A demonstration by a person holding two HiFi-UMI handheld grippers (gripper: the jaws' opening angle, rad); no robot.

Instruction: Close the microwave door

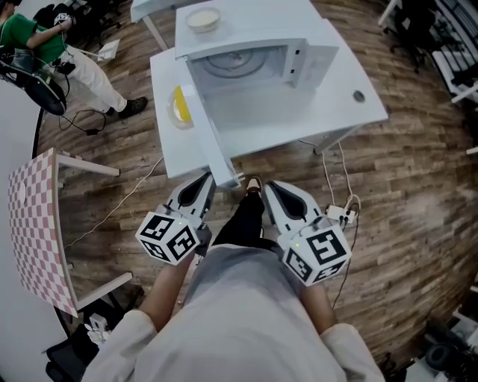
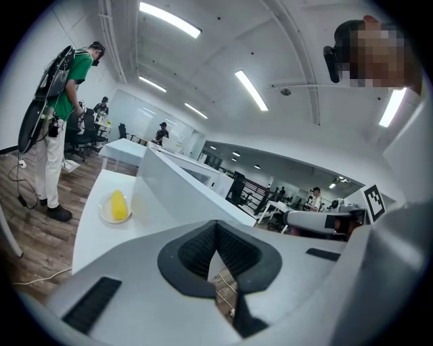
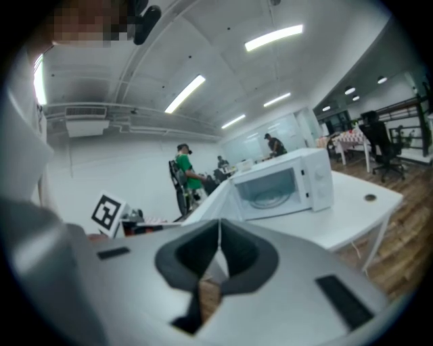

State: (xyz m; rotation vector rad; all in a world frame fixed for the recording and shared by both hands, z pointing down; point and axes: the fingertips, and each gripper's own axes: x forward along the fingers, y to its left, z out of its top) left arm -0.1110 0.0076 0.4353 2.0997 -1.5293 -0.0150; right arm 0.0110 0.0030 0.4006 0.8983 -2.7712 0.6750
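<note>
While the microwave door (image 1: 210, 142) stands wide open, its end sticks out past the front of the white table (image 1: 351, 89), just beside the left gripper (image 1: 203, 185); the right gripper (image 1: 272, 188) is near too; both have their jaws pressed together on nothing; the microwave (image 1: 299, 60) has a round glass tray (image 1: 235, 63) inside; a bowl (image 1: 203, 19) sits on top; a plate (image 1: 179, 112) with something yellow lies left of the door.
</note>
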